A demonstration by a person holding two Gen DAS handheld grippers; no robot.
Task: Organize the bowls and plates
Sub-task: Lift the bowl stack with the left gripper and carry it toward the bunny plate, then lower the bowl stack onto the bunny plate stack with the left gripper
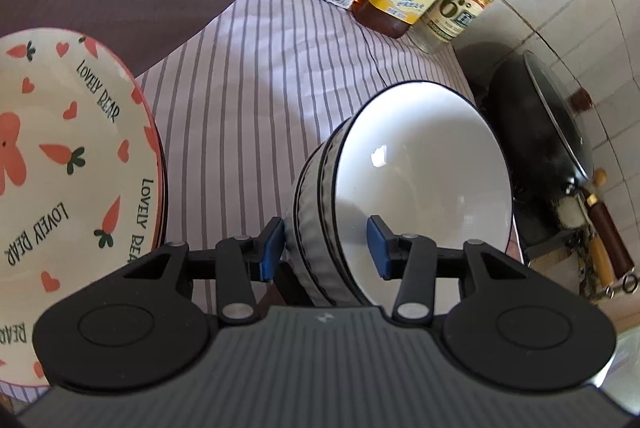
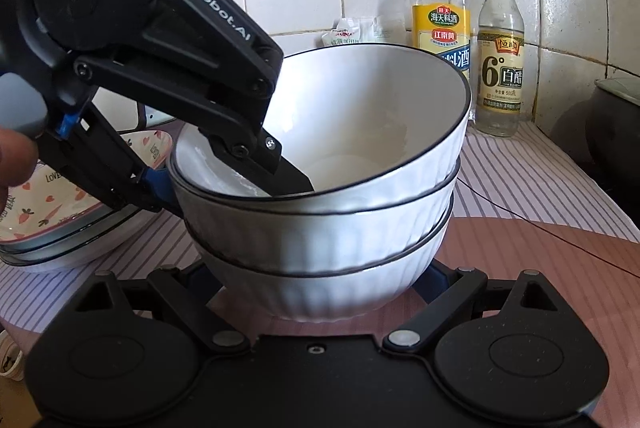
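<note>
Striped cloth point(image 1: 256, 76) under bowl stack point(image 2: 320, 212); left gripper point(image 1: 326, 248) fingers loosely straddle its rim, right's hidden.

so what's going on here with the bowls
A person holds a tool in each hand and is stacking dishes on a striped cloth. The left tool straddles the rim of the top bowl of a three-bowl white stack, one finger inside and one outside, with a gap showing at the inner pad. The right tool sits low around the bottom bowl; its grip is hidden. A stack of carrot plates sits beside them.
</note>
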